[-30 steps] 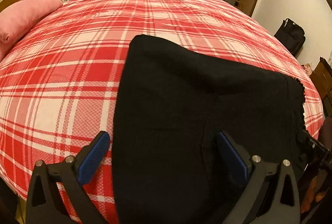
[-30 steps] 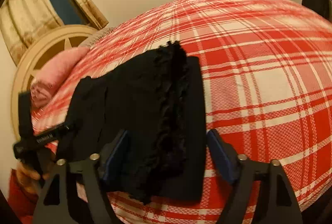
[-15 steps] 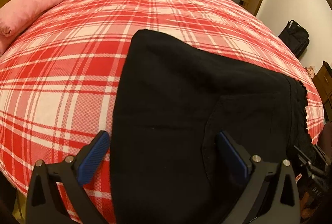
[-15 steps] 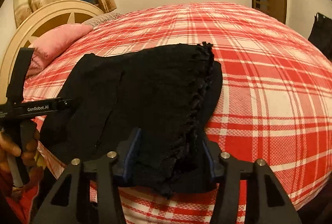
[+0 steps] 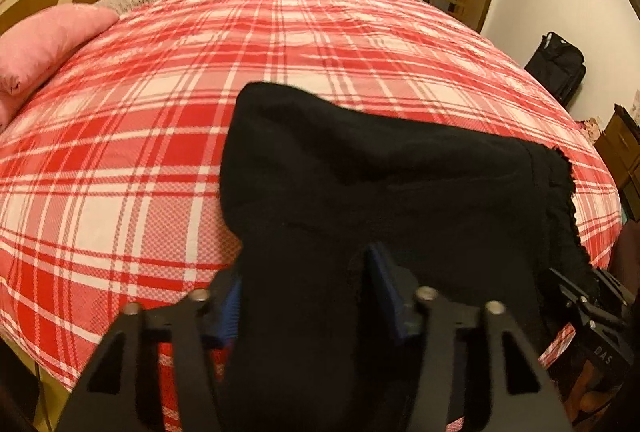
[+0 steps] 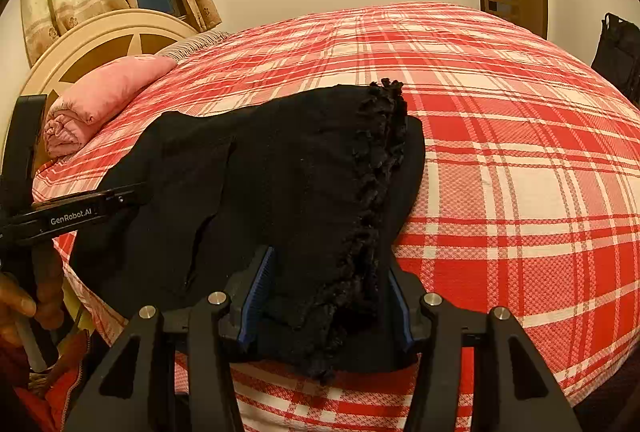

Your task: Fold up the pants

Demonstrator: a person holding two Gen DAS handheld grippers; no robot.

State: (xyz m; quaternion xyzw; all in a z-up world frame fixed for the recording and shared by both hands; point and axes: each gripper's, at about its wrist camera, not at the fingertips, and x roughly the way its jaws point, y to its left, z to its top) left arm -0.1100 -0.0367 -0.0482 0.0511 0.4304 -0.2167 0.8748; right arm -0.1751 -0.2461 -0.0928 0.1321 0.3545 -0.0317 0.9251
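**Both grippers now biting the near edge of the black pants**

No bins or baskets anywhere in these shots, so nothing to report on contents; the only thing carrying anything is the bed (image 5: pixel 320 44), with its red and white plaid cover, and on it sit the pants (image 5: pixel 400 184) and a pink pillow (image 5: pixel 44 48) at the upper left, by the round cream headboard (image 6: pixel 100 40)

The pants are a black folded slab at the lower middle of both views, lying on the near part of the bed, with a frilly trim (image 6: pixel 380 160) running down the right side in the right wrist view; a black bag (image 5: pixel 560 66) stands by the wall at the right

Left gripper (image 5: pixel 308 296): its jaws have just been closing, and its blue pads now pinch a bunched-up ridge of the pants' near edge, the cloth humped up between them; half a second back the same pads stood wide with the cloth flat between them

Right gripper (image 6: pixel 326 296): jaws closed in from a second ago, and its pads are clamped on the frilly end of the pants, fabric bulging between them; that end looks the same as half a second ago

In the right wrist view, a hand (image 6: pixel 16 308) at the lower left holds the other gripper's handle
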